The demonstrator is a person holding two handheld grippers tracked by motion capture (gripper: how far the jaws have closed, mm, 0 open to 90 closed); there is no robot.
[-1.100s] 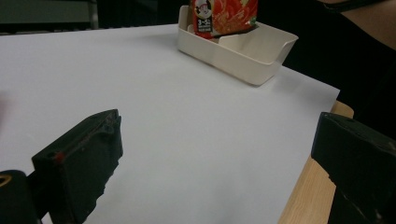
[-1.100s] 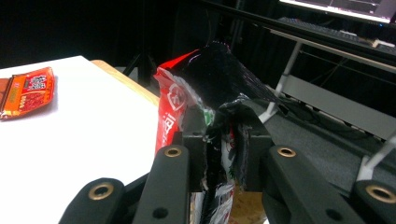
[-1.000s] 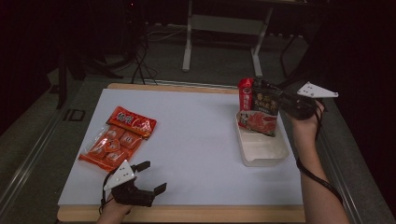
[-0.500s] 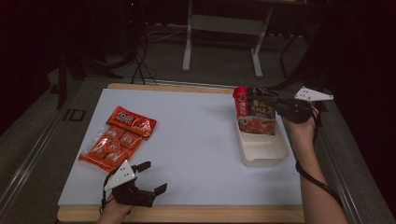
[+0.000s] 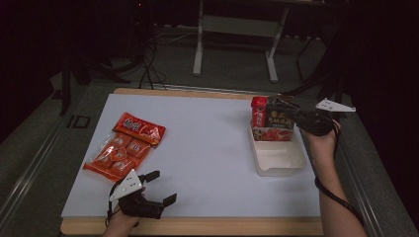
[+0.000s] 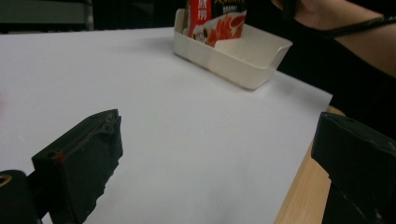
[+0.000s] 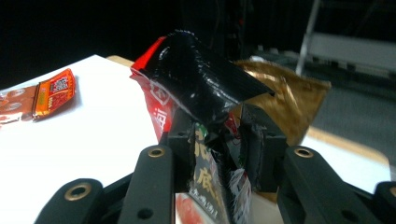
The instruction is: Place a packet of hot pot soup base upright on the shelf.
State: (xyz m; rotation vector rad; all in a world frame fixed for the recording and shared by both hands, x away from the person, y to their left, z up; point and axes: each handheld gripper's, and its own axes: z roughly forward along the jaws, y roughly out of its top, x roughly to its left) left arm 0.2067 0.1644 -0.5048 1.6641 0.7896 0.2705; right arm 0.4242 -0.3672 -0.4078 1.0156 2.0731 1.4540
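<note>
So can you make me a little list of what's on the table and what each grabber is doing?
table cover: white sheet
tub: white tray, right side of sheet
in the tub: dark and red snack packet, upright at its far end
right gripper: jaws around the packet's top, just been opening
left gripper: open, nothing between its jaws, near front edge
waiting snacks: two orange-red packets, left side

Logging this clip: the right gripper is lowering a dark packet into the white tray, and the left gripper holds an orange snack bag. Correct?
Not quite. The left gripper holds nothing; the high view shows its jaws open over bare table beside the orange snack bag. The rest stands.
</note>
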